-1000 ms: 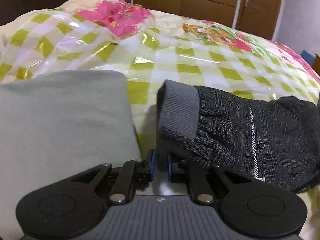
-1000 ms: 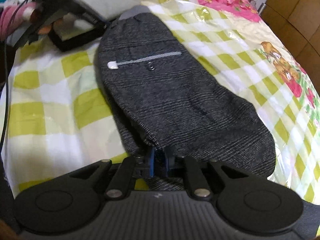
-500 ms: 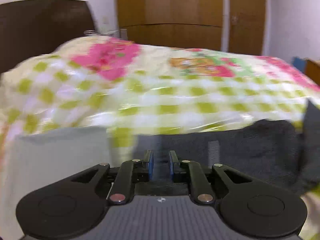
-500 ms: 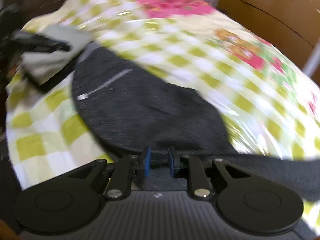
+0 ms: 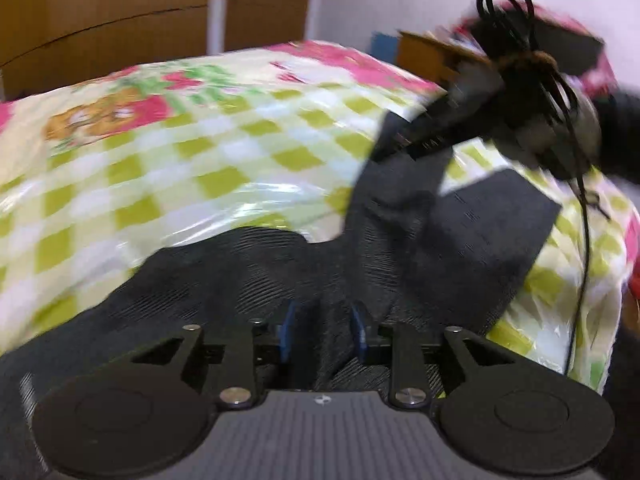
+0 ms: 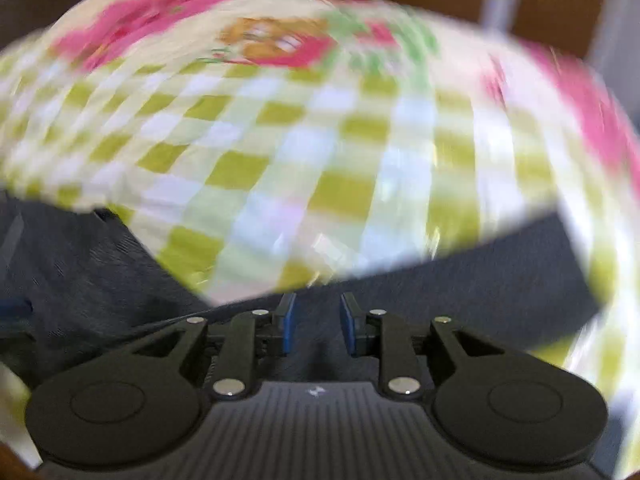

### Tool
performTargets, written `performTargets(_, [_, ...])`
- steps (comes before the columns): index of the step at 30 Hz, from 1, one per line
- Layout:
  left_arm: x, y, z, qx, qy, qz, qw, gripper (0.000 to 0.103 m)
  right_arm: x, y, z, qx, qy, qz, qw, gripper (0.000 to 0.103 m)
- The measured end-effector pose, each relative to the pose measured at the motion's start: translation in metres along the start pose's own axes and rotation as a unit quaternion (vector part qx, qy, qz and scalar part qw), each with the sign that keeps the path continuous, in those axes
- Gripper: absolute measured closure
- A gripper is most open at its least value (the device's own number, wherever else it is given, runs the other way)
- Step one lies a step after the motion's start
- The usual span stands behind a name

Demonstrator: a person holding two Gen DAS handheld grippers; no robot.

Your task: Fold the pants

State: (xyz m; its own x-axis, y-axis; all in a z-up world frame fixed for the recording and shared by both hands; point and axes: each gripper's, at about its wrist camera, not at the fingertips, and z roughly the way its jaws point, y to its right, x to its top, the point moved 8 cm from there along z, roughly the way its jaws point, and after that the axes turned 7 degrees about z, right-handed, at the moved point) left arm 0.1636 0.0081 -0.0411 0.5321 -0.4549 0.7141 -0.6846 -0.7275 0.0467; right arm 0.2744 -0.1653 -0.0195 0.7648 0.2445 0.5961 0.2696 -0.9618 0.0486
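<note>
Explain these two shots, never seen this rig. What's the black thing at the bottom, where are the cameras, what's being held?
No robot: a person holds a two-finger gripper in each hand, each with a fisheye camera looking along its fingers. The black shape at the bottom is the gripper itself. In the left view, the left gripper pinches dark pants on a checked bed cover; the right gripper appears opposite, lifting another part of the pants. The right view shows the right gripper with dark cloth between its blue pads. Both pictures are blurred.

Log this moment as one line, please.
Fold pants | left tool: shut on pants | right tool: shut on pants | lifted over bedspread
</note>
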Motion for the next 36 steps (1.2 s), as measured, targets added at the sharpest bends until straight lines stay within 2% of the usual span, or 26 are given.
performTargets(1, [0.001, 0.006, 0.007, -0.008, -0.009, 0.003, 0.9999, 0.057, 0.005, 0.002, 0.001, -0.007, 0.014, -0.064, 0.998, 0.079])
performTargets(3, [0.002, 0.007, 0.022, -0.027, -0.03, 0.002, 0.9992, 0.057, 0.005, 0.001, 0.007, 0.002, 0.011, -0.174, 0.985, 0.077])
performTargets(6, [0.005, 0.007, 0.036, -0.043, -0.054, -0.006, 0.9976, 0.056, -0.004, 0.001, 0.023, 0.021, -0.025, -0.315, 0.949, 0.075])
performTargets(9, [0.007, 0.004, 0.041, -0.059, -0.071, -0.022, 0.9955, 0.056, -0.008, 0.0, 0.042, 0.029, -0.056, -0.377, 0.924, 0.075])
performTargets(12, [0.007, 0.004, 0.042, -0.072, -0.078, -0.027, 0.9939, 0.054, -0.015, -0.008, 0.059, 0.058, -0.096, -0.424, 0.899, 0.075])
performTargets(15, [0.005, 0.005, 0.044, -0.084, -0.08, -0.035, 0.9926, 0.053, -0.024, -0.019, 0.066, 0.072, -0.115, -0.489, 0.862, 0.073])
performTargets(19, [0.006, 0.012, 0.046, -0.084, -0.076, -0.022, 0.9933, 0.052, -0.035, -0.026, 0.074, 0.071, -0.132, -0.545, 0.825, 0.072])
performTargets(22, [0.005, 0.014, 0.046, -0.08, -0.072, -0.017, 0.9941, 0.052, -0.04, -0.03, 0.078, 0.07, -0.145, -0.559, 0.813, 0.075])
performTargets(23, [0.005, 0.014, 0.046, -0.078, -0.07, -0.016, 0.9944, 0.052, -0.04, -0.03, 0.079, 0.069, -0.149, -0.559, 0.813, 0.078])
performTargets(24, [0.005, 0.015, 0.045, -0.075, -0.068, -0.014, 0.9948, 0.052, -0.04, -0.03, 0.08, 0.065, -0.155, -0.549, 0.818, 0.084])
performTargets(26, [0.004, 0.016, 0.042, -0.069, -0.064, -0.011, 0.9955, 0.052, -0.042, -0.029, 0.077, 0.057, -0.162, -0.527, 0.832, 0.103])
performTargets(29, [0.004, 0.022, 0.037, -0.06, -0.056, 0.001, 0.9966, 0.052, -0.044, -0.023, 0.056, 0.028, -0.137, -0.505, 0.851, 0.103])
performTargets(33, [0.005, 0.037, 0.033, -0.061, -0.041, 0.015, 0.9972, 0.052, -0.045, 0.0, -0.005, -0.012, -0.082, -0.427, 0.9, 0.103])
performTargets(34, [0.004, 0.041, 0.035, -0.062, -0.042, 0.019, 0.997, 0.052, -0.05, 0.007, -0.023, -0.019, -0.075, -0.411, 0.908, 0.103])
performTargets(36, [0.002, 0.048, 0.044, -0.057, -0.046, 0.028, 0.9969, 0.052, -0.066, 0.017, -0.051, -0.031, -0.062, -0.395, 0.916, 0.103])
